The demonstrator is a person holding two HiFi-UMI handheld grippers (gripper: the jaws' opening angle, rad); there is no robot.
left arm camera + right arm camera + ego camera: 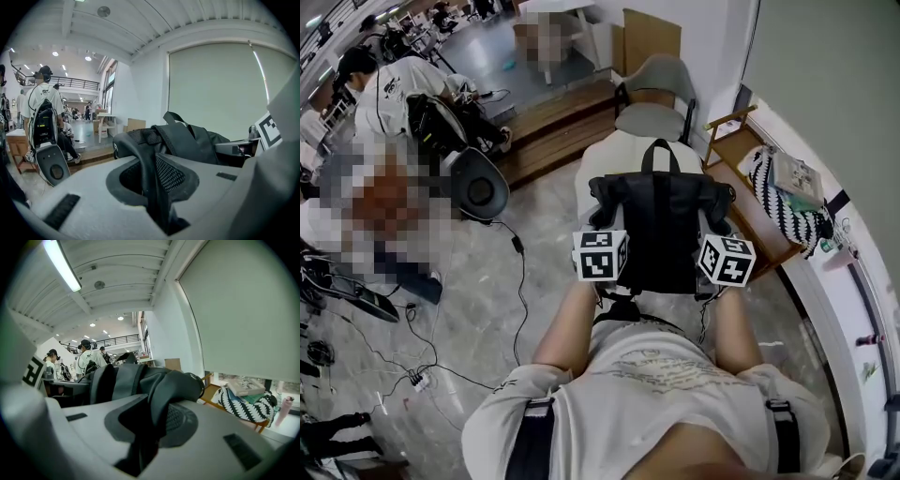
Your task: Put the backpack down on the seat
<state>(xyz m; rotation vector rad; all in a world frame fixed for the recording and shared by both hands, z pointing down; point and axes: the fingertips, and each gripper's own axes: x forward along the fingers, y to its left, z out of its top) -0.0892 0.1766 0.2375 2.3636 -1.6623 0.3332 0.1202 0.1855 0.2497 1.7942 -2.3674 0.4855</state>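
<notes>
A black backpack (664, 230) hangs in front of me, held by its two padded shoulder straps. My left gripper (602, 246) is shut on the left strap (157, 164), whose mesh padding is pinched between the jaws. On the other side, my right gripper (724, 253) is shut on the right strap (164, 399). The backpack's body and top loop (187, 136) show beyond the left jaws. Below and just beyond the backpack lies the cream seat (614, 155); whether the bag touches it I cannot tell.
A grey chair (654, 89) stands behind the seat. At the right, a wooden rack (741, 141) holds a black-and-white patterned bag (787, 202). A wooden step (553, 131), a round black device (478, 187) and floor cables (520, 281) lie left. A person (389, 89) sits far left.
</notes>
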